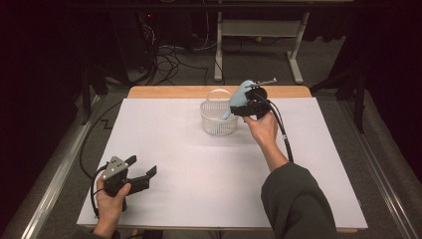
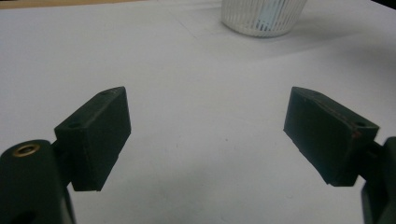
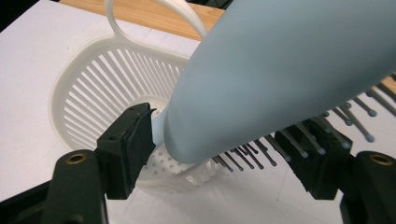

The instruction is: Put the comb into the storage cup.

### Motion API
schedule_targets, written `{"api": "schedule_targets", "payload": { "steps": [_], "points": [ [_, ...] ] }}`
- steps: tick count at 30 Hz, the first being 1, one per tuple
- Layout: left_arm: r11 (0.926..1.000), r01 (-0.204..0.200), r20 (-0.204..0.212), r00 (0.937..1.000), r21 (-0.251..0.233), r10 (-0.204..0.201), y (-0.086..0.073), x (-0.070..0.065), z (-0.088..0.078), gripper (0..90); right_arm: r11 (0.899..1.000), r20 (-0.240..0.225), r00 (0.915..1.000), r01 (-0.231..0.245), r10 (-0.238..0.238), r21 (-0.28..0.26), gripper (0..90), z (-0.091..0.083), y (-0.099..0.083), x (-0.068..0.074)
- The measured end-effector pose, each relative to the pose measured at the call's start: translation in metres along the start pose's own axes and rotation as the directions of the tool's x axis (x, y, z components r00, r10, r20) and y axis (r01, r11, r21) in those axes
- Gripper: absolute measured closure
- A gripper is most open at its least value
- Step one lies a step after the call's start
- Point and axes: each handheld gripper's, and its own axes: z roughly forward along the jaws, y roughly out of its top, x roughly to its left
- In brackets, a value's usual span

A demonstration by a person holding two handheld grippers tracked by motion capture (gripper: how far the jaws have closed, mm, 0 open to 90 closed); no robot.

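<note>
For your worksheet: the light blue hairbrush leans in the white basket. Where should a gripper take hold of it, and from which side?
Judging by its pose, grip the hairbrush across its broad head, which sticks up above the basket rim while the narrow handle dips inside. Come from the right, where the right gripper is, with one pad on the smooth back and one on the bristles.

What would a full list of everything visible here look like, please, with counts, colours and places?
hairbrush: one, pale blue with dark bristles, handle down into the basket, head between the right gripper's fingers
basket: one, white, slatted, with a hoop handle, far middle of the sheet
sheet: one, white, covering the table
table: one, wooden edge at the far side
desk frame: one, pale, on the floor beyond
cables: several, dark, on the floor
left gripper: one, black, open, near left of the sheet
right gripper: one, black, fingers apart around the hairbrush head, above the basket
</note>
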Motion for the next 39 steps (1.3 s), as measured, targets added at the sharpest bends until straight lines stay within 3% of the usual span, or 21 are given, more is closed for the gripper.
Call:
{"api": "schedule_targets", "payload": {
  "steps": [39],
  "points": [
    [0.9999,0.012,-0.004,0.9999,-0.006,-0.012,0.0,0.001,-0.001,15.8,0.999,-0.018,0.9996,0.022,-0.023,-0.032,26.0,-0.025,-0.008,-0.002]
  ]
}}
